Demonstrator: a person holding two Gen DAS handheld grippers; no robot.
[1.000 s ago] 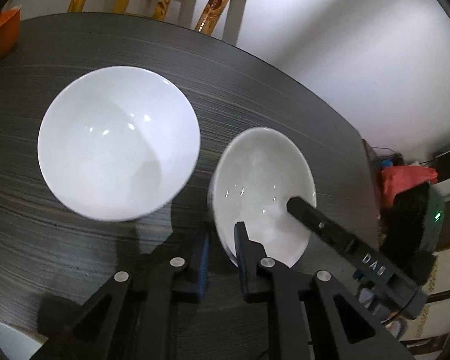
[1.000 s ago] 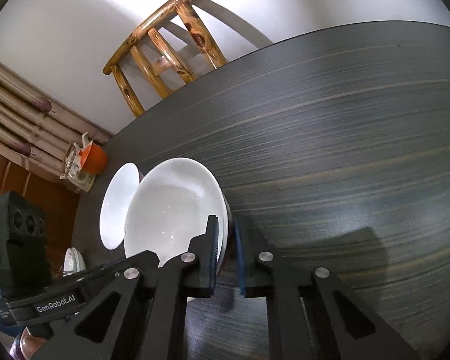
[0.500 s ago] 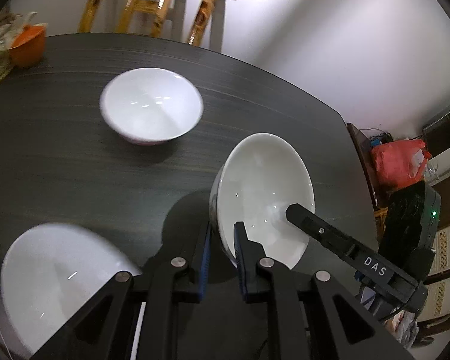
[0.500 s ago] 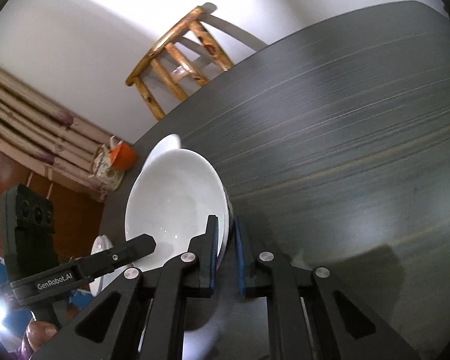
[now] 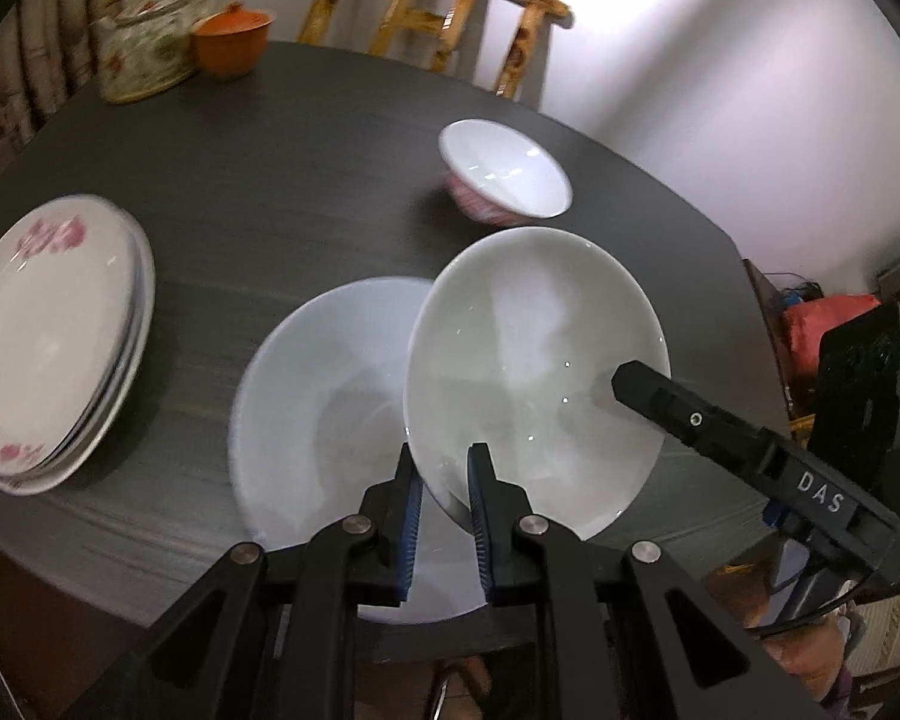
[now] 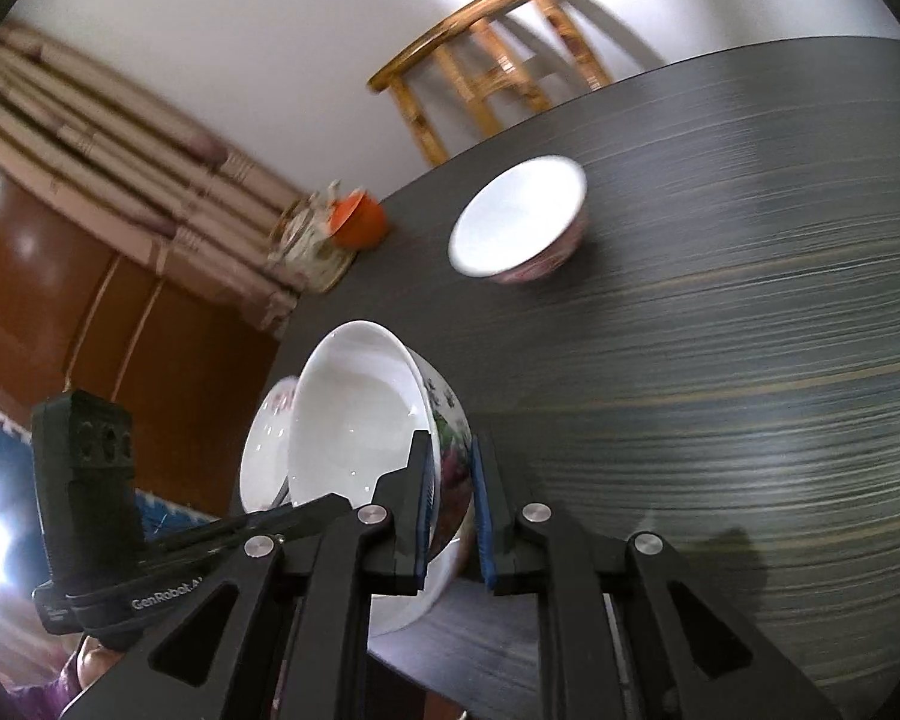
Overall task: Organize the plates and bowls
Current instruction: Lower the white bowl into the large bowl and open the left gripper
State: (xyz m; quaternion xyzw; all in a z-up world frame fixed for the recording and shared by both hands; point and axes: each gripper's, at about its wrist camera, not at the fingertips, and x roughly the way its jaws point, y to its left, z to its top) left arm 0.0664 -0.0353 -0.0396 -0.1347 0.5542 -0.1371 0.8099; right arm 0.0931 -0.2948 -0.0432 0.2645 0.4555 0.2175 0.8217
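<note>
A white bowl (image 5: 534, 360) with a flower pattern on its outside (image 6: 450, 450) hangs tilted above the dark table (image 5: 258, 180). My left gripper (image 5: 441, 462) is shut on its near rim. My right gripper (image 6: 453, 450) is shut on the opposite rim, and one of its fingers (image 5: 630, 378) shows at the bowl's right side. Directly below the held bowl a larger white bowl (image 5: 324, 396) sits on the table. A smaller bowl with a pink outside (image 5: 504, 174) stands farther back. A stack of pink-flowered plates (image 5: 48, 330) lies at the left.
A flowered teapot (image 5: 144, 36) and an orange cup (image 5: 231, 39) stand at the table's far left edge. A wooden chair (image 5: 438, 6) is behind the table. The table edge (image 5: 720, 240) curves close on the right, with a red bag (image 5: 828, 318) beyond it.
Both grippers carried the bowl across and slightly up, away from the pink-sided bowl. It now hangs over the larger white bowl; the plate stack and teapot have come into view.
</note>
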